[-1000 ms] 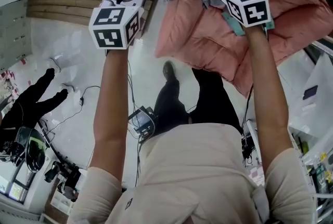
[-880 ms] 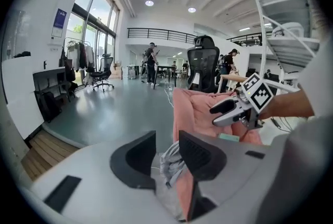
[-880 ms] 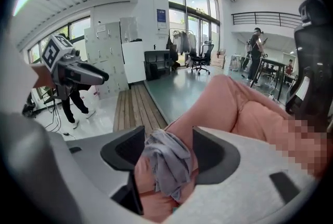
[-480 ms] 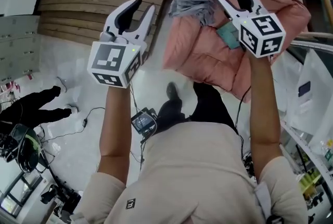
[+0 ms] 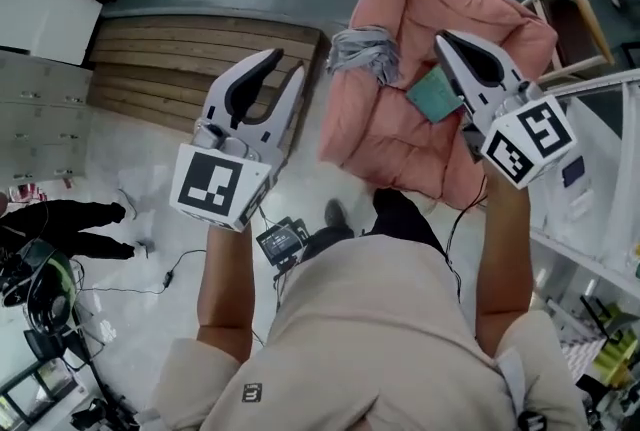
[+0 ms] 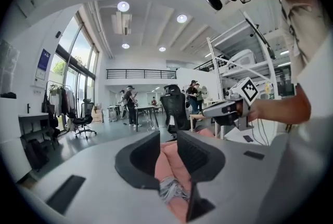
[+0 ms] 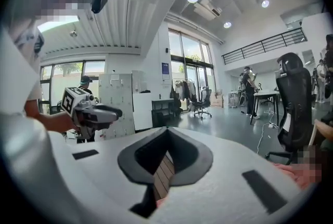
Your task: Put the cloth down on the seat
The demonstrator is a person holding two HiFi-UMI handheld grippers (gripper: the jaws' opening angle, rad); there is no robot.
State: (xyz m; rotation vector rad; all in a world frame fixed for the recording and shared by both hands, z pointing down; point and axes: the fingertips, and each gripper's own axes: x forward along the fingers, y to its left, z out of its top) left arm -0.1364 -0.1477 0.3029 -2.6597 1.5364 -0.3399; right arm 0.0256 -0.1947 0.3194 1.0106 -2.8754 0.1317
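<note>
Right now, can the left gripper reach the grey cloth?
Probably yes: the left gripper is open beside the grey cloth, which lies uncovered on the pink cushion's left edge; the right gripper is clear of it.

Your right hand-held gripper (image 5: 447, 47) covers part of the puffy pink cushioned seat (image 5: 400, 119) and one edge of a small teal flat item (image 5: 432, 95); too little of it shows to tell what it is. In the left gripper view, the crumpled grey cloth (image 6: 169, 188) shows only through the gap between the jaws of your left hand-held gripper (image 6: 168, 141), its lower part behind the gripper's body. The pale wooden chair frame (image 5: 589, 9) runs off the head view's right edge. The figure in black clothing (image 5: 70, 216) is cut by the left edge.
</note>
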